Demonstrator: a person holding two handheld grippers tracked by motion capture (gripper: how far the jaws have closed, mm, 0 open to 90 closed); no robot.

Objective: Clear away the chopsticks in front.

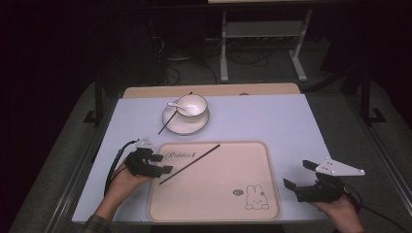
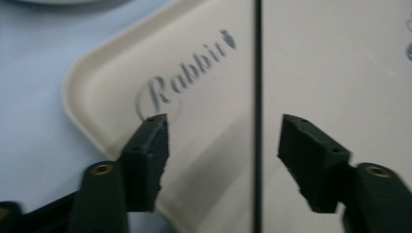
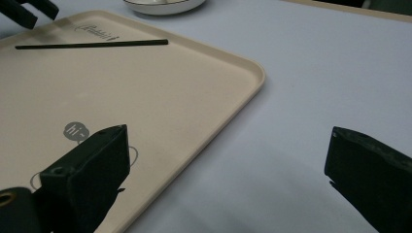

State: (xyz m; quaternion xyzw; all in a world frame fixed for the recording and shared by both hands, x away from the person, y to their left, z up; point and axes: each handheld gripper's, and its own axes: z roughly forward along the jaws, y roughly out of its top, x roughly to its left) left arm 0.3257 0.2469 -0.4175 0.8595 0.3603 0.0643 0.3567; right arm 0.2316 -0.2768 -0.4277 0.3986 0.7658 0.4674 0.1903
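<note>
A beige tray (image 1: 218, 194) with a rabbit print lies on the pale blue table. One black chopstick (image 1: 189, 164) rests slantwise on the tray's left part. My left gripper (image 1: 164, 164) is at the tray's left edge, by the chopstick's near end. In the left gripper view its jaws (image 2: 223, 131) stand apart, open, and the chopstick (image 2: 257, 97) runs between them on the tray (image 2: 316, 58) without touching either pad. My right gripper (image 1: 296, 174) hovers just right of the tray. It is open (image 3: 228, 141) over bare table, with nothing between its jaws.
Behind the tray stands a white plate (image 1: 185, 125) carrying a bowl (image 1: 191, 104) with a white spoon (image 1: 173, 104). A second black chopstick (image 1: 167, 123) leans across the plate's left rim. A wooden strip edges the table's far side.
</note>
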